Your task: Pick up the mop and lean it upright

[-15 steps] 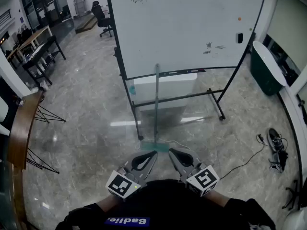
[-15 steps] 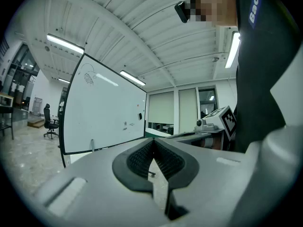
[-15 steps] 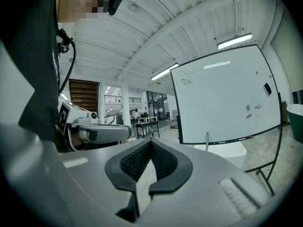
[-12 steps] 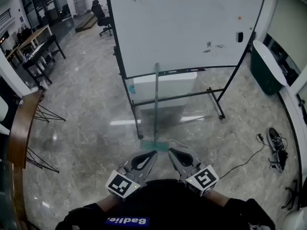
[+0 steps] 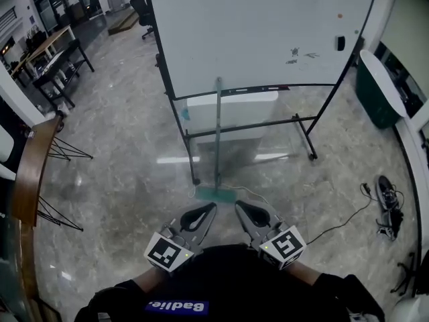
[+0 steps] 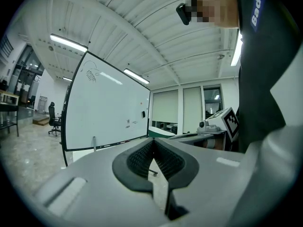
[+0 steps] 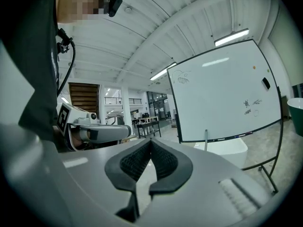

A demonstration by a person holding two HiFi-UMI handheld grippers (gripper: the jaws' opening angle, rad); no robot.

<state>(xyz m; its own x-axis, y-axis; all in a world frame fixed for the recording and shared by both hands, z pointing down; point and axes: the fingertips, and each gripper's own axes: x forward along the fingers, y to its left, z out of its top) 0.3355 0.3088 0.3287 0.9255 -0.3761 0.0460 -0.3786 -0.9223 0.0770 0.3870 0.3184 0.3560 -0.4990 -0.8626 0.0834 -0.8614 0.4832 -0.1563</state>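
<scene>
The long pale-handled mop with a teal flat head (image 5: 217,139) stands upright on the grey marble floor (image 5: 120,153), its head on the floor and the top of its handle leaning against the lower rail of the large white whiteboard on a black wheeled frame (image 5: 261,32). Just behind the handle, under the board, sits a white rectangular box (image 5: 234,109); at the far right stands a dark green tub with a white rim (image 5: 372,92), and I cannot tell what either holds.

The left gripper (image 5: 212,207) and right gripper (image 5: 238,205) are held level, side by side, near the mop head but apart from it. Each has its jaws pressed together with nothing between them.

A black cable and small dark items (image 5: 383,203) lie on the floor to the right; black-framed tables (image 5: 50,62) and an office chair (image 5: 142,9) stand well apart at upper left.

Only the head view shows the mop head; the gripper views show just the handle top against the board, and each other's marker cubes
</scene>
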